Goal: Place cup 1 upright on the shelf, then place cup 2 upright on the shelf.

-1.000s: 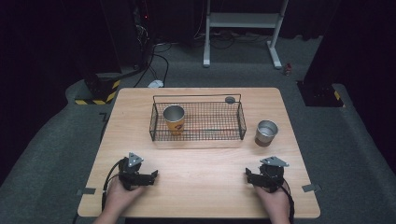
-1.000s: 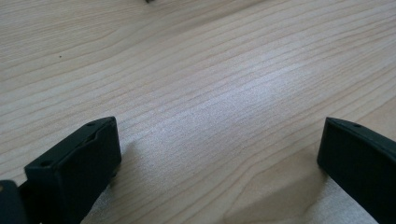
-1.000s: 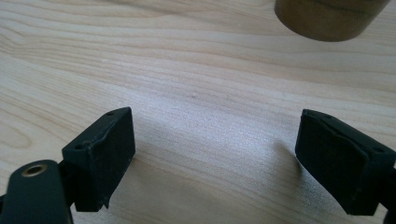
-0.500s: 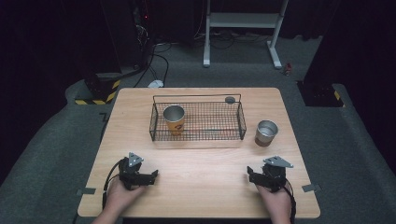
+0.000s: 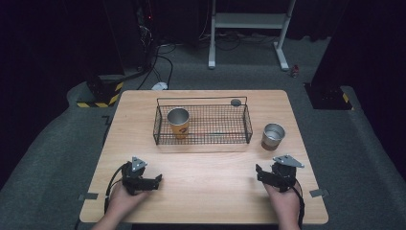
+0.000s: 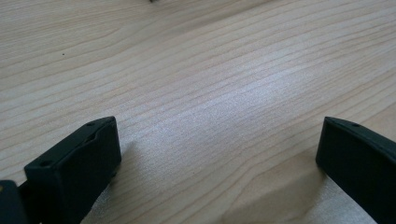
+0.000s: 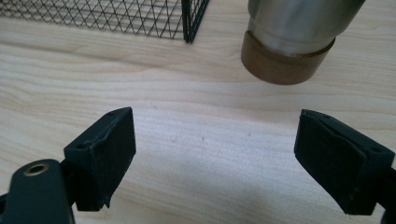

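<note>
Right tongs gape wide and empty at the bench's near right edge, a steel cup just ahead, beside the basket. Left tongs, equally wide, hold nothing.

two metal cups; one wire basket; one table — two grippers

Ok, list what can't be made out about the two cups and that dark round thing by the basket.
- Steel cup with brown base: top cut off by the right gripper view's upper edge; in the high view too small to tell its contents.
- Orange-banded cup in the wire basket: print too small, high view.
- Dark round object at the basket's far rim: too small to identify.
</note>
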Available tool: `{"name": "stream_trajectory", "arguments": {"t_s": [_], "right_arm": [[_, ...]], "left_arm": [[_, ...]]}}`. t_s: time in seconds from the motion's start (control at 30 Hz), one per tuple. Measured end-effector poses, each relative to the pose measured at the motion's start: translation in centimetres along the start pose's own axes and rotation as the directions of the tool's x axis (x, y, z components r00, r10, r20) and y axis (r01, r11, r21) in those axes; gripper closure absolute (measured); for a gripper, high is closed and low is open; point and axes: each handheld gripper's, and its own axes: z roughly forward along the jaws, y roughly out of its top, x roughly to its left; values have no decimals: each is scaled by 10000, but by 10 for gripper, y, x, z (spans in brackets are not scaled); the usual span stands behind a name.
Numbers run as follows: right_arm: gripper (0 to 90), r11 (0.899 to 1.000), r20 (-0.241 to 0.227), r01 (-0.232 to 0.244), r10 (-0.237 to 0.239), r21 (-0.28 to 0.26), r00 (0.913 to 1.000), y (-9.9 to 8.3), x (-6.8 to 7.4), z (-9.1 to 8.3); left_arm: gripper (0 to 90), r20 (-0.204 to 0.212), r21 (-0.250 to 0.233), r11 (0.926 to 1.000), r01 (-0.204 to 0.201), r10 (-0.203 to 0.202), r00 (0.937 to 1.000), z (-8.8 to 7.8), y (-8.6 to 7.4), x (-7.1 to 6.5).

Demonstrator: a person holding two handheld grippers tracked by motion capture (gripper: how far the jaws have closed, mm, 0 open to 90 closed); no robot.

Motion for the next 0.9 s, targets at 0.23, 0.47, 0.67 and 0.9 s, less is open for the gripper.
{"name": "stream_trajectory", "arguments": {"t_s": [0.23, 0.47, 0.67, 0.9], "right_arm": [[127, 10000, 82, 54, -54, -11, 10000, 8, -2, 4], [119, 10000, 49, -14, 14, 72, 10000, 11, -5, 9], [108, 9997, -40, -232, 232, 107, 9997, 13, -10, 14], [101, 9988, 114, -496, 496, -18, 9987, 17, -17, 22]], "left_arm": [[2, -4, -36, 10000, 67, -67, 10000, 0, 0, -1], [2, -1, -10, 10000, 27, -27, 10000, 0, 0, 0], [2, -1, -27, 10000, 44, -44, 10000, 1, 0, 0], [3, -1, -26, 10000, 39, -39, 10000, 0, 0, 0]]}}
